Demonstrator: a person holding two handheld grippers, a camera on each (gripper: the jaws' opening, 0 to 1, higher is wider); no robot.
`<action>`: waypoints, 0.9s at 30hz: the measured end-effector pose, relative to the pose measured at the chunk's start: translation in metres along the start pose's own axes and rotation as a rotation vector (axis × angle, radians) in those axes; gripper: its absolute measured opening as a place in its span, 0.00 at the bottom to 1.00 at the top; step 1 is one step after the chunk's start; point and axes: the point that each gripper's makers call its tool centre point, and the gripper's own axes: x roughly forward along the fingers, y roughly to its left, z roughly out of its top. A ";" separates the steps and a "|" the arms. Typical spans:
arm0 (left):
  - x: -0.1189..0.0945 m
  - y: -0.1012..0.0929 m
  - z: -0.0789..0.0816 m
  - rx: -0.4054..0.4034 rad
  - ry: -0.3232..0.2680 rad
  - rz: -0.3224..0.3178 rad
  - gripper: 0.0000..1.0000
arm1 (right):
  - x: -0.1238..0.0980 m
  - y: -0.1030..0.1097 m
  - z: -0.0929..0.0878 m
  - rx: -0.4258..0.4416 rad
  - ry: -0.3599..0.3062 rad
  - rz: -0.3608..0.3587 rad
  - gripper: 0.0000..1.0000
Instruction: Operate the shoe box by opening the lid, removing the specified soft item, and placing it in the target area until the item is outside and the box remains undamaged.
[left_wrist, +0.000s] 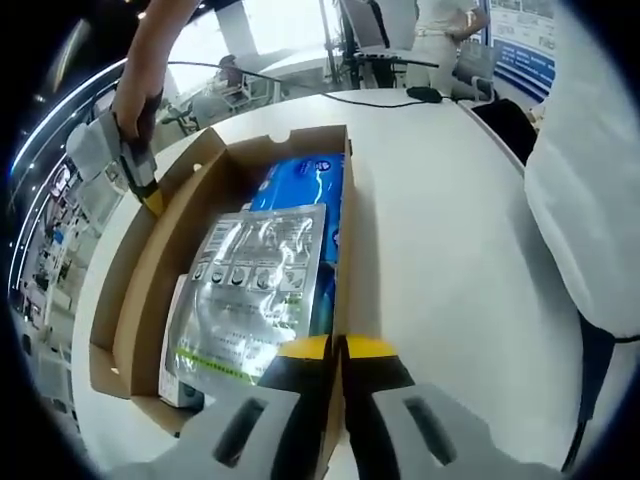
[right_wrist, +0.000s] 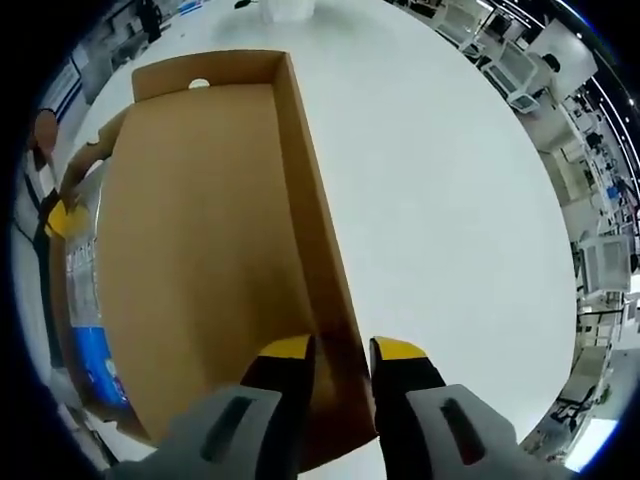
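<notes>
On the white round table (left_wrist: 430, 230), near its middle: shoe box (left_wrist: 150, 300) open, lid (left_wrist: 105, 340) swung out to the side and standing up from the box's long edge. Inside the box, not yet taken out: a silver pouch (left_wrist: 250, 290) lying flat on top, partly covering a blue pack (left_wrist: 300, 180) beneath it. Both rest against the box wall opposite the lid.

At that wall, seen in the left gripper view: left gripper (left_wrist: 340, 348) with yellow-tipped jaws drawn together, the cardboard edge pinched between them.

At the lid's outer edge, in the same view: right gripper (left_wrist: 150, 195), carried by a hand (left_wrist: 135, 110), its yellow tip touching the cardboard. In the right gripper view: right gripper (right_wrist: 342, 350) astride the lid's (right_wrist: 200, 250) side rim, one jaw on each face, clamped on it. Past the lid's plain brown inner face, at the far side: a strip of the blue pack (right_wrist: 95, 375) and the left gripper's (right_wrist: 58, 218) yellow tip.

Around the box: bare white tabletop out to the curved edge.
</notes>
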 end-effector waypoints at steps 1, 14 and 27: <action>0.000 0.000 0.000 0.000 -0.001 0.000 0.03 | -0.002 0.000 -0.001 0.001 -0.002 -0.002 0.21; 0.001 0.000 0.000 0.000 0.006 -0.006 0.03 | -0.027 0.001 -0.005 0.041 -0.063 -0.032 0.24; 0.001 -0.001 0.001 -0.011 0.002 -0.008 0.03 | -0.039 0.003 0.010 0.082 -0.159 -0.062 0.32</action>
